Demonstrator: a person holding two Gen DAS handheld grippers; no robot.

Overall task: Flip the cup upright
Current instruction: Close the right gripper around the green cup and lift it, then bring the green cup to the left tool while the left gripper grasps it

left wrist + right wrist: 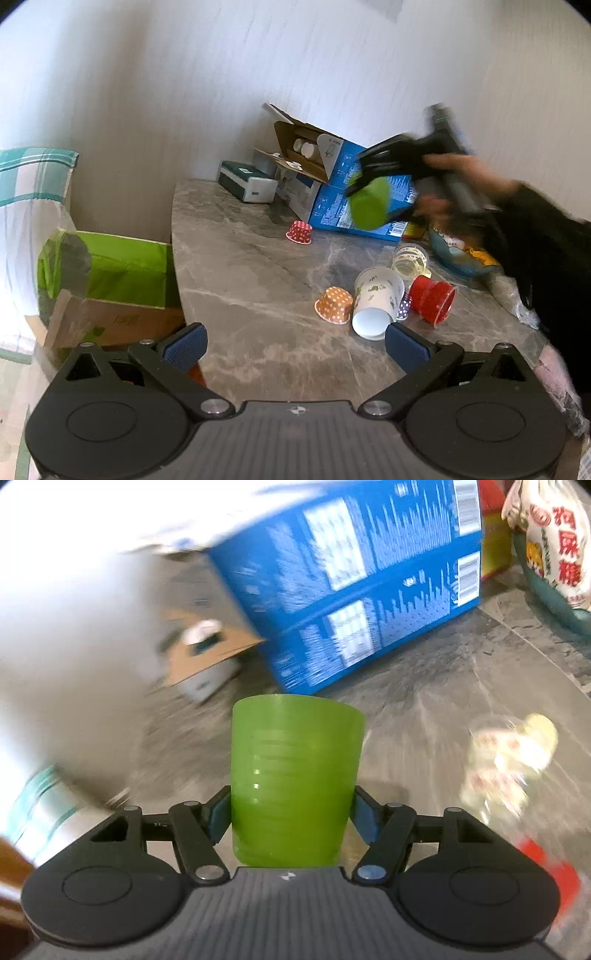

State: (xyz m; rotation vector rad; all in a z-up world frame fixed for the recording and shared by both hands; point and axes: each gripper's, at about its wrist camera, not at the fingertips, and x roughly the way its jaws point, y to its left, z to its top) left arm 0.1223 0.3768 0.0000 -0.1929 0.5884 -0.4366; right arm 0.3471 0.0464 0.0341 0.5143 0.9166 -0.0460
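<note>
Grey marble-patterned tabletop carried everything, and the blue carton at its back served as the landmark; the carton's white print and barcodes were too smeared to read. Right of the carton, a snack bag showed red Chinese characters. In front of the carton, nearer the viewer, a white paper cup with small green drawings lay on its side, a red cup just beside it and an orange dotted cup upside down on its other side. A red dotted cup sat inverted close to the carton's left corner. Before the carton, off the table, the right gripper clamped the green cup between its blue pads, long axis running forward along the fingers, closed base pointing away. The left gripper hung with its jaws spread wide and empty.
</note>
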